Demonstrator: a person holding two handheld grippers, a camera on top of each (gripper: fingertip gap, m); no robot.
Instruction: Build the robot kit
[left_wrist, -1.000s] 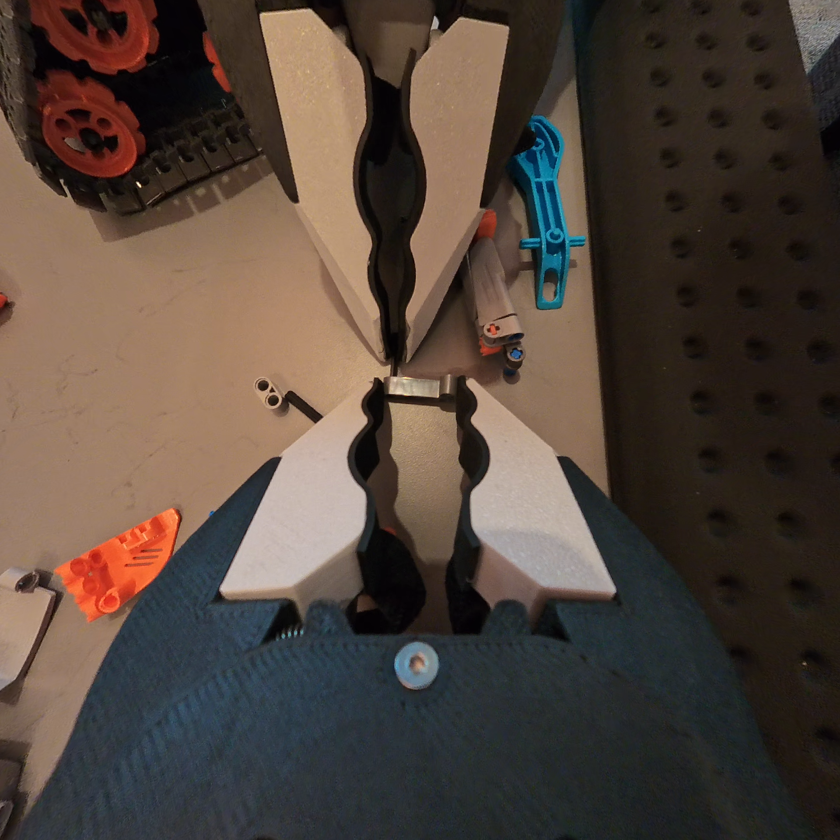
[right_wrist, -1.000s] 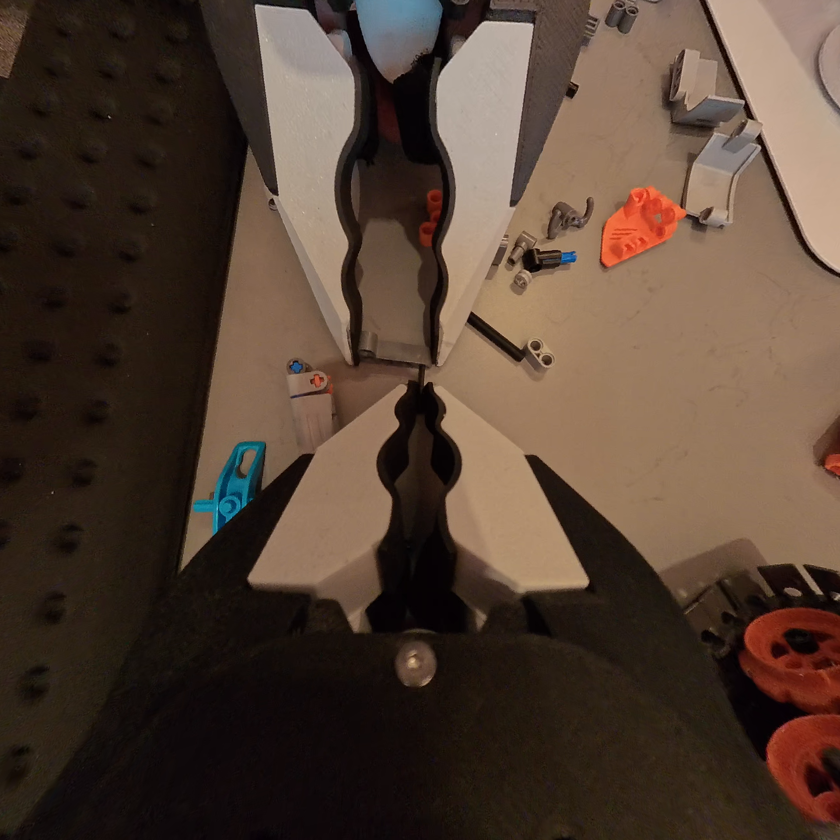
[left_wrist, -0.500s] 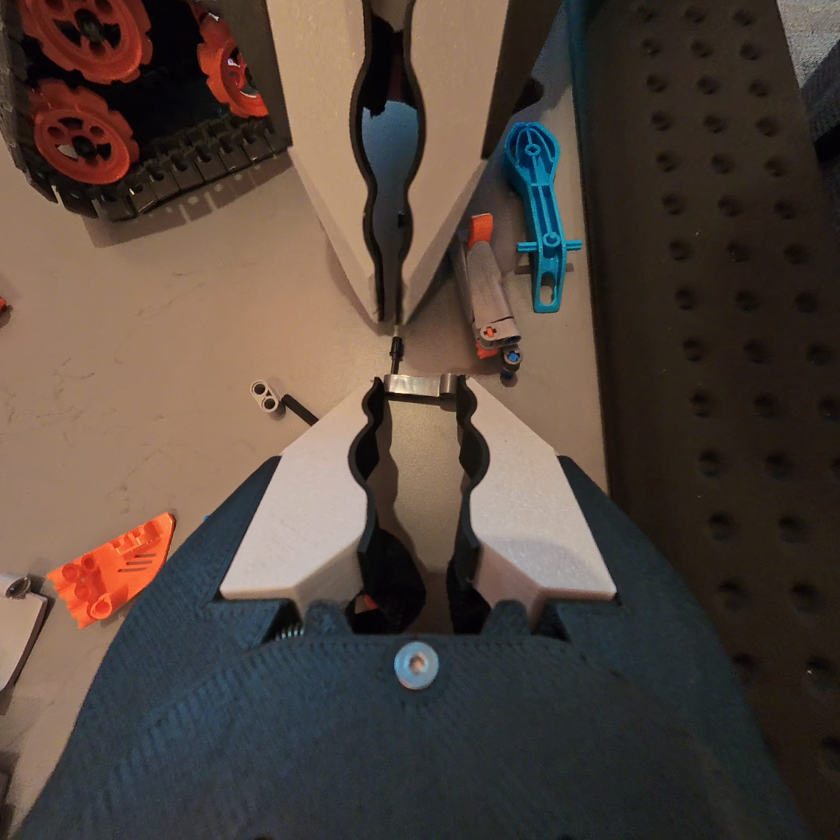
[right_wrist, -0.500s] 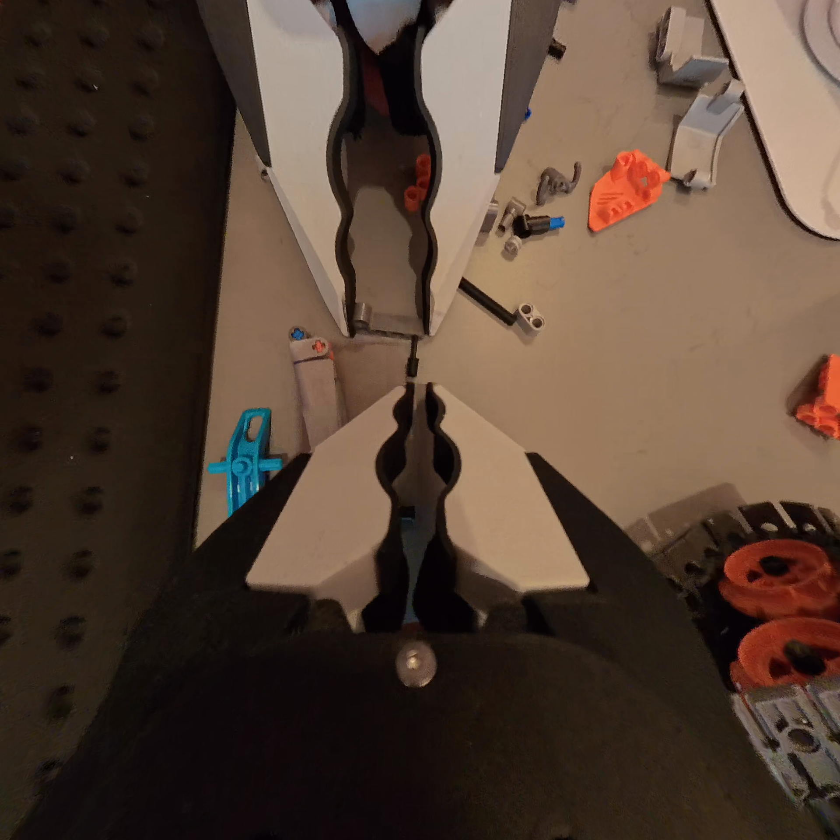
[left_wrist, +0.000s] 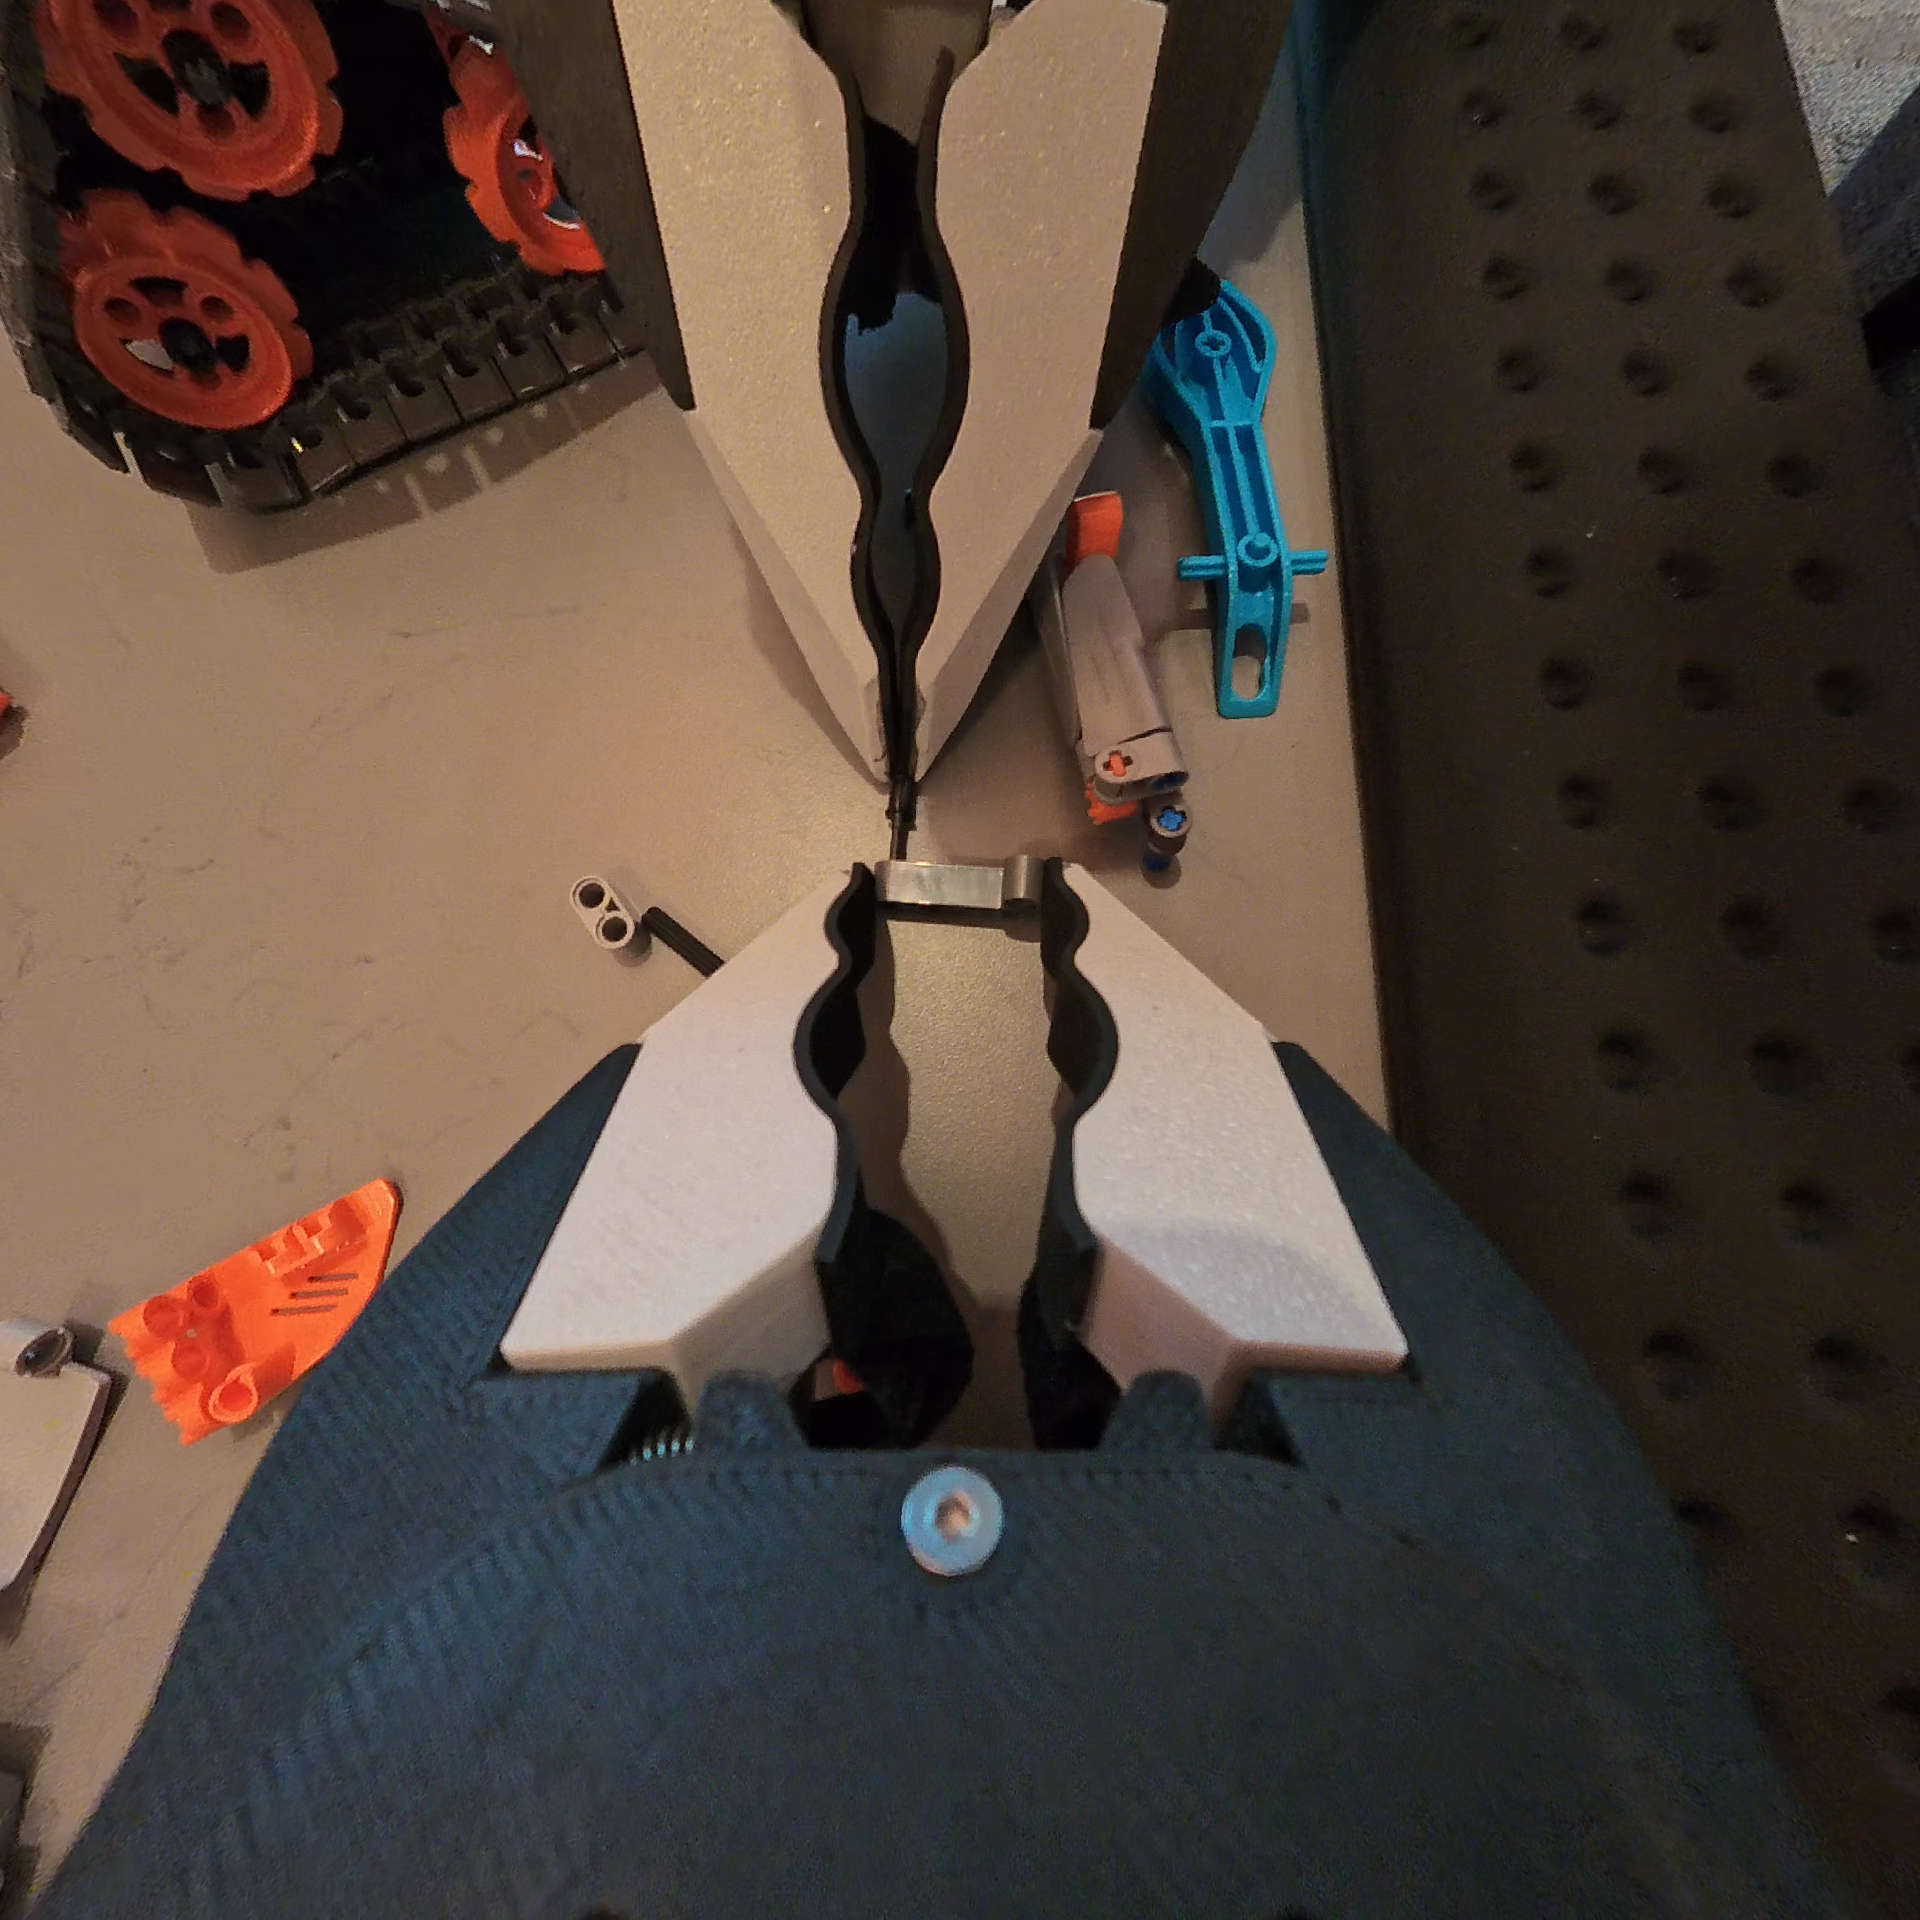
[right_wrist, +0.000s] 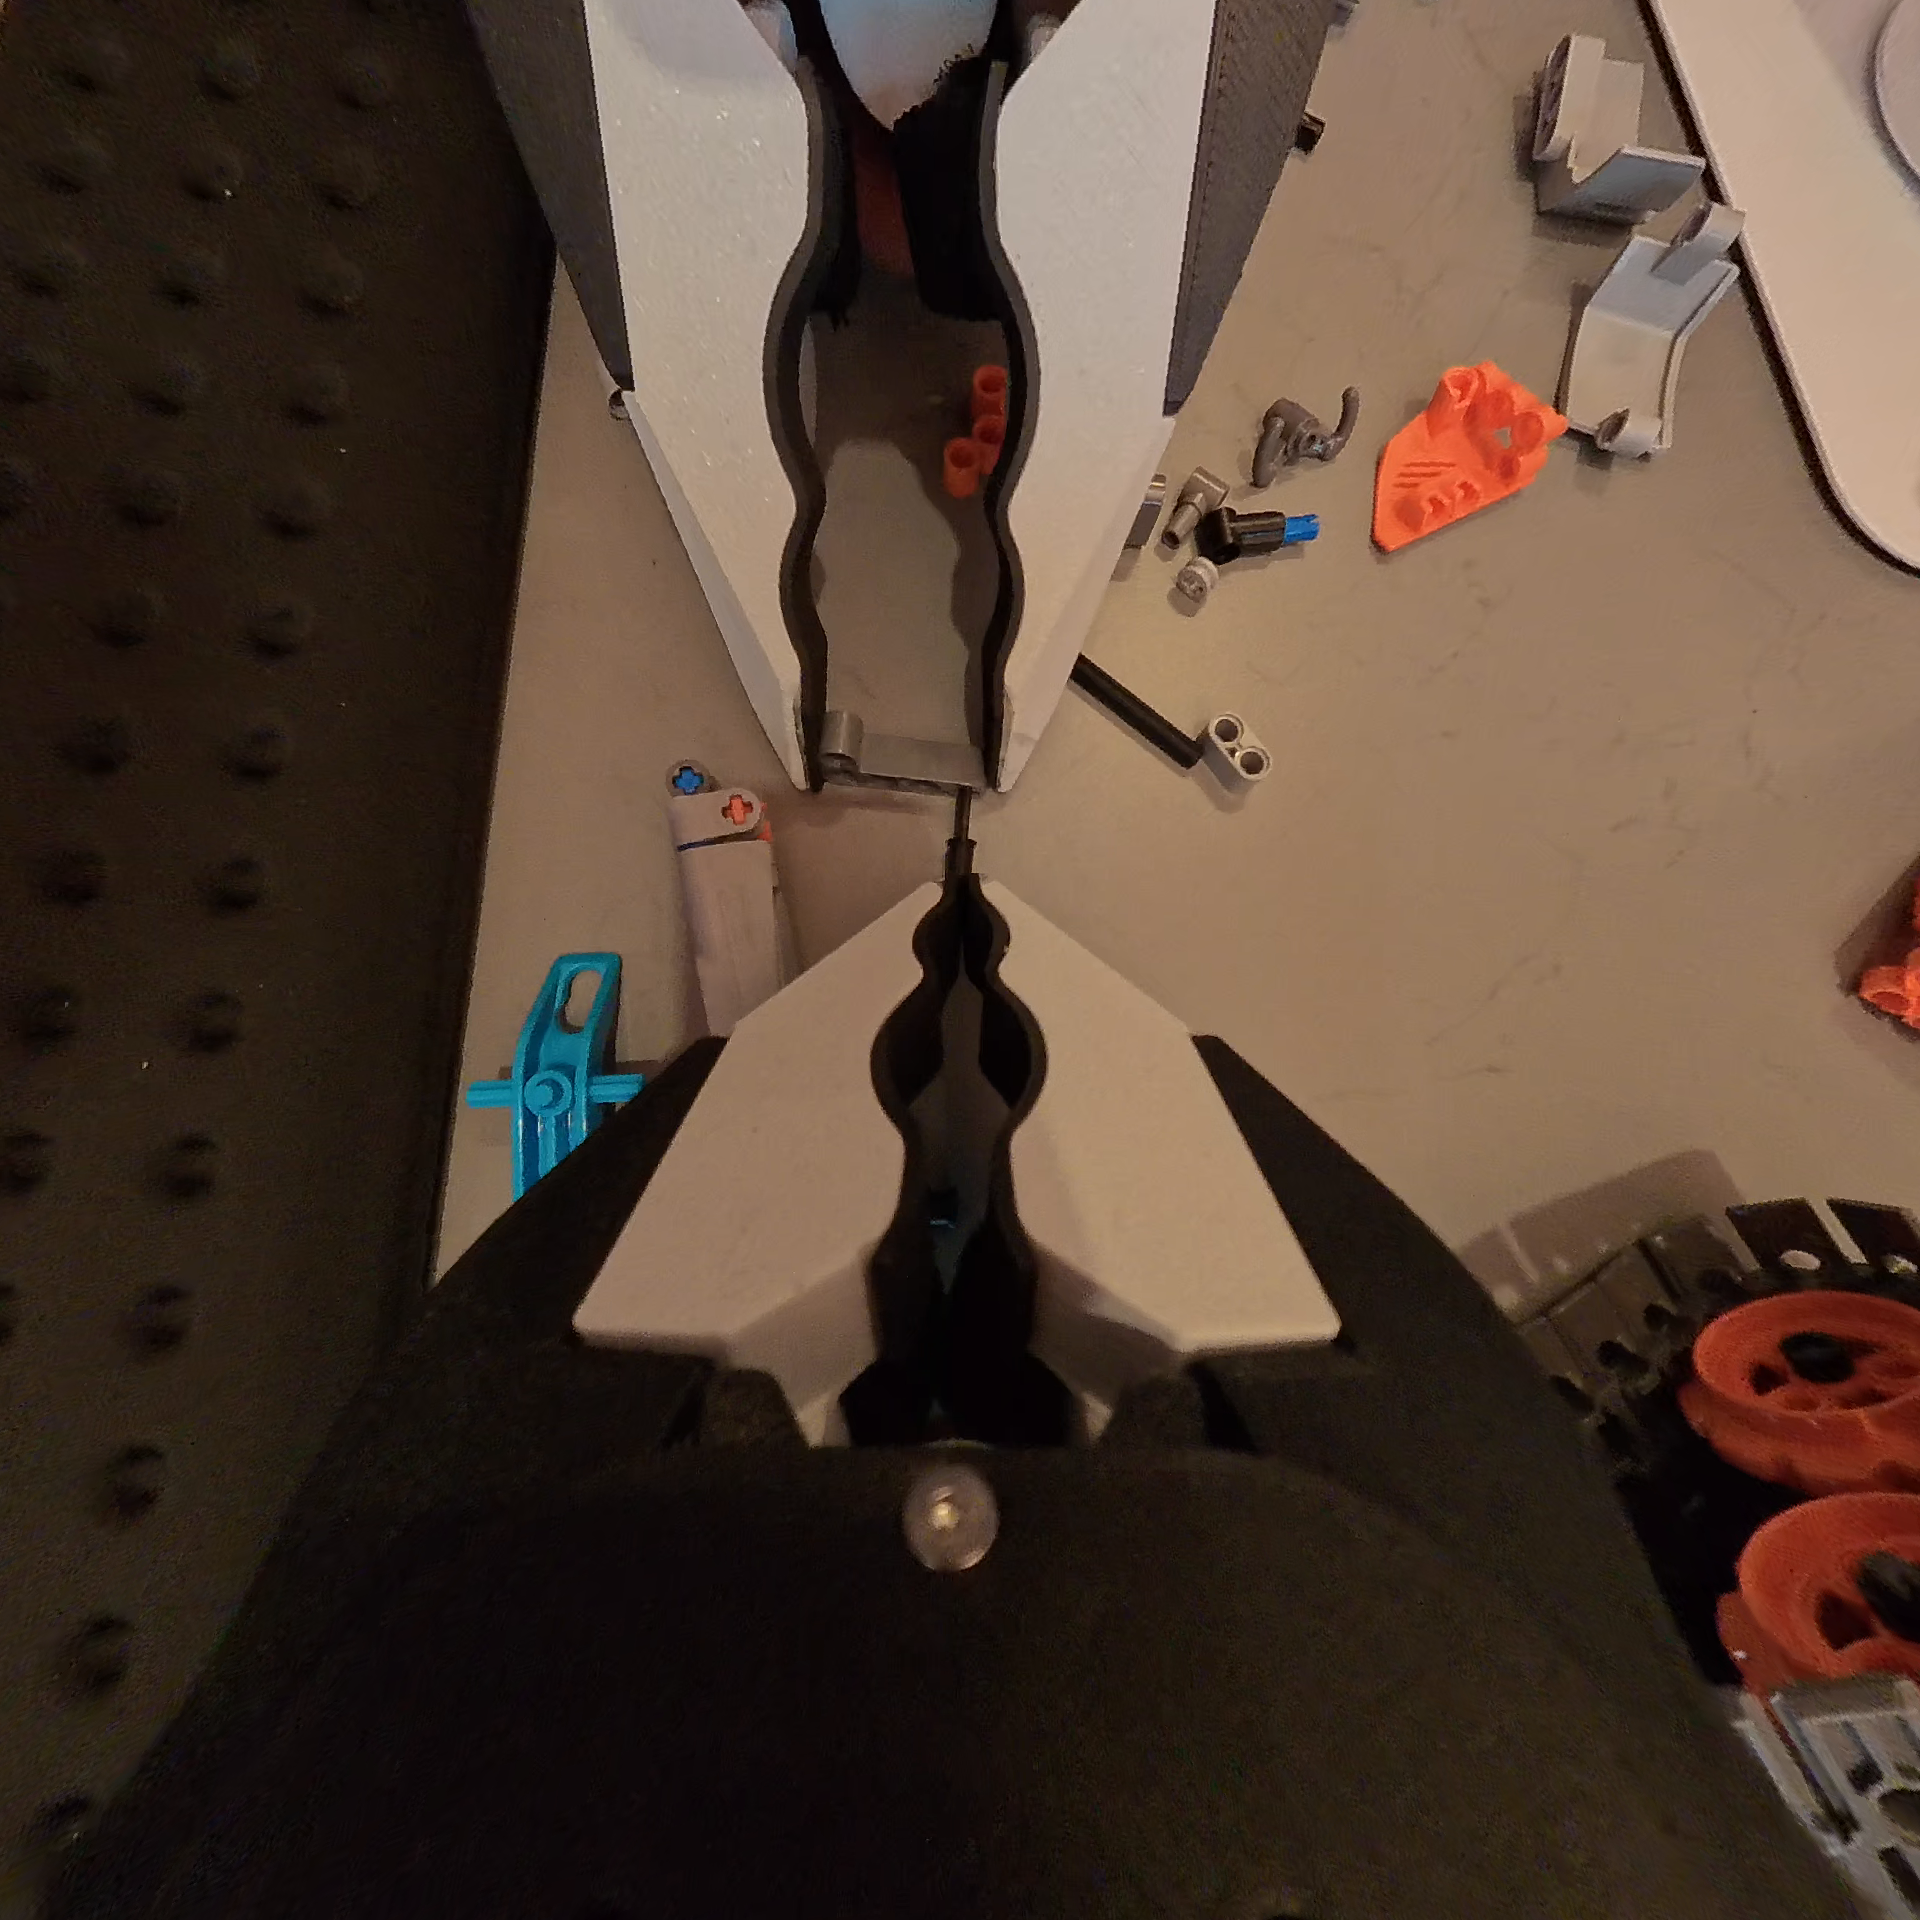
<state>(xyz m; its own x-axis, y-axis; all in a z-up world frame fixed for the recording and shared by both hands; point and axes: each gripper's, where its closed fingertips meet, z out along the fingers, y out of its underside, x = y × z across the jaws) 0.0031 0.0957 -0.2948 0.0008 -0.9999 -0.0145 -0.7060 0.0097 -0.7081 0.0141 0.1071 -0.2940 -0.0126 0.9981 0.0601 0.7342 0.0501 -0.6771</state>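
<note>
My left gripper (left_wrist: 951, 883) is shut on a short grey beam (left_wrist: 940, 883), held crosswise between its fingertips just above the tan table (left_wrist: 364, 727). My right gripper (right_wrist: 961, 896) faces it head-on and is shut on a thin black pin (right_wrist: 961, 831) that sticks out of its tips. The pin's end reaches the beam's edge (right_wrist: 904, 753). In the left wrist view the right gripper (left_wrist: 900, 769) comes down from the top with the pin (left_wrist: 902, 810) pointing at the beam. In the right wrist view the left gripper (right_wrist: 902, 769) comes down from the top.
A black tracked vehicle with orange wheels (left_wrist: 187, 260) lies beside the right gripper. A blue lever piece (left_wrist: 1236, 499), a grey cylinder part (left_wrist: 1112, 644), an orange panel (left_wrist: 260, 1299), a small grey connector (left_wrist: 608, 909) and grey panels (right_wrist: 1642, 312) lie about. A dark studded mat (left_wrist: 1610, 727) borders the table. Only a small space, under 4 cm, lies between the two pairs of fingers.
The right gripper drew back from the beam with the pin, then moved in again. The pin's end is back at the beam's edge. The left gripper has held still.
</note>
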